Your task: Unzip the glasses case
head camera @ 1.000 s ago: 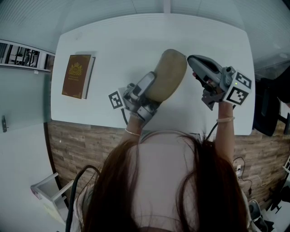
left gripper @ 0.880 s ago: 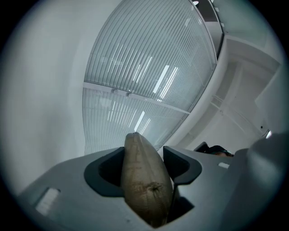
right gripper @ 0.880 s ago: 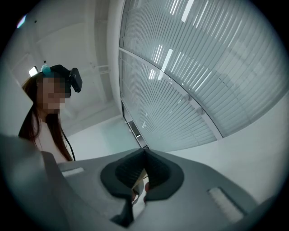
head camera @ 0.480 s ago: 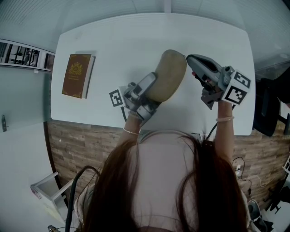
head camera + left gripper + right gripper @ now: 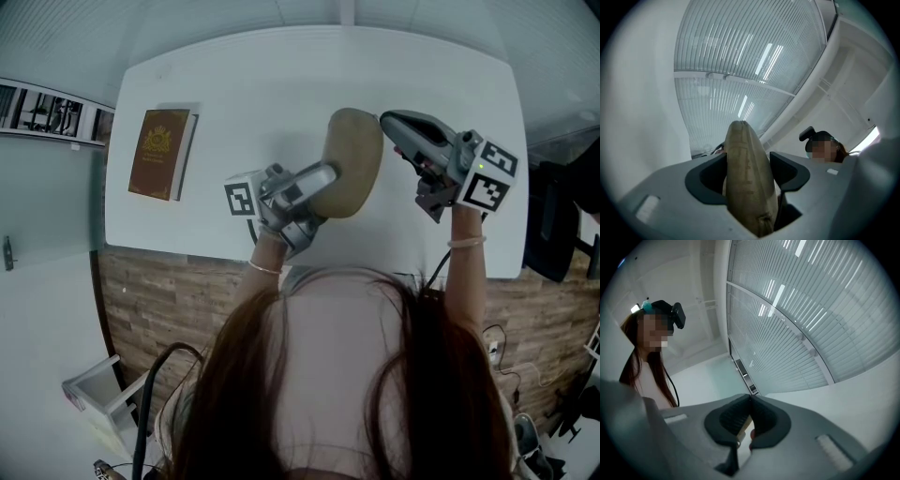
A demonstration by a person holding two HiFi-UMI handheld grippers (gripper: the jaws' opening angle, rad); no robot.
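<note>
Two grippers share glasses case over near edge of tabletop: left gripper clamps body as anchor, right gripper w/ jaws pinched together at far tip, prob. on zip pull.

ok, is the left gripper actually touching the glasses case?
Touching. The left gripper view shows the glasses case wedged between the left gripper's jaws, with both pads pressed against its sides.

Left gripper, aimed toward 2 o'clock, clamps the glasses case with wide jaws; right gripper, pointing toward 10 o'clock, pinches the zipper pull
</note>
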